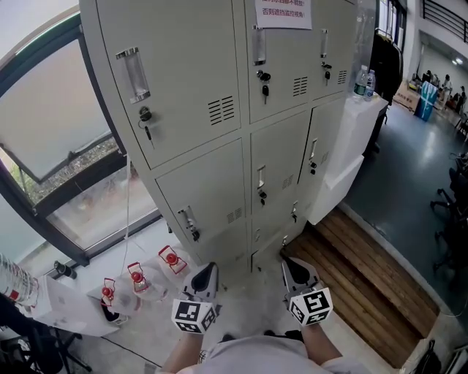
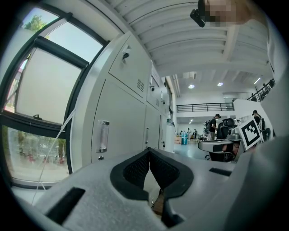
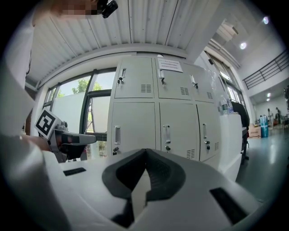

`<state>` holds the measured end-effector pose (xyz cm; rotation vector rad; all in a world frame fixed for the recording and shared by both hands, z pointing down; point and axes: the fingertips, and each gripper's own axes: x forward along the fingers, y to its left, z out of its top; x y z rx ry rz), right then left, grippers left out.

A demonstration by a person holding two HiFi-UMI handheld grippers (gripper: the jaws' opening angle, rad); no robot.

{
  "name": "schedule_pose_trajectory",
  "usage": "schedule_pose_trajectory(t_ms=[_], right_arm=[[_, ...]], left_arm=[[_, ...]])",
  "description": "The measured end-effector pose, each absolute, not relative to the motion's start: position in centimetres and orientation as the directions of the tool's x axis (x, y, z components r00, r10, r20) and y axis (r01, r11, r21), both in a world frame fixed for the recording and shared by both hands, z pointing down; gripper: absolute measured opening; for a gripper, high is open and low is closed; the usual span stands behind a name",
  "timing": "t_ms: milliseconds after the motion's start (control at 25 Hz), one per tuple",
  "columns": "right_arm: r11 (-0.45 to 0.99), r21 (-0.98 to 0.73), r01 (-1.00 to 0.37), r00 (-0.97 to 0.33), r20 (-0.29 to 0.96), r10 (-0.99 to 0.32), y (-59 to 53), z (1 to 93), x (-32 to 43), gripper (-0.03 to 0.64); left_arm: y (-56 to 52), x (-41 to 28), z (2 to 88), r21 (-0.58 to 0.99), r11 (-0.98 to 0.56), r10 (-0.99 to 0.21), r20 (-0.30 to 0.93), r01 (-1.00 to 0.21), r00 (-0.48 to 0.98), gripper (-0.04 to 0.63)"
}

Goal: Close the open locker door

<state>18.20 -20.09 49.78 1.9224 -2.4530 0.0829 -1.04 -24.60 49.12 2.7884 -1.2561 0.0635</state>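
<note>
Locker doors [image 1: 201, 193] on the grey cabinet [image 1: 175, 58] directly ahead all look flush shut, from the top row to the bottom. The left tongs [image 1: 208, 270] and right tongs [image 1: 291, 263] hover low before it, both pressed together, pinching nothing.

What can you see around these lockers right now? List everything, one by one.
lockers: one bank, light grey, straight ahead
paper notice: one, white with red print, top middle door
keys: several, dark, hanging in door locks
window: one, dark-framed, left of the lockers
red-topped containers: three, clear, floor at the lockers' left
white cabinet: one, right of the lockers
water bottles: two, clear, on the white cabinet
wooden planks: brown, floor at right
left gripper: one, white with black pads, shut, empty
right gripper: one, white with black pads, shut, empty
</note>
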Motion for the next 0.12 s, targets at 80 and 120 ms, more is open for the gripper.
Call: schedule_pose_trajectory(t_ms=[80,120], right_arm=[[0.239,-0.026,-0.971,-0.241,0.051,-0.969,-20.11,49.74,18.1,0.012],[0.24,-0.026,-0.97,-0.241,0.05,-0.969,-20.13,49.72,18.06,0.012]], left_arm=[[-24.6,-1.19,49.11,0.057,-0.658,-0.747,0.071,-0.751,0.66,0.009],[-24.6,-1.27,49.1,0.057,-0.657,-0.748,0.071,-0.752,0.659,0.009]])
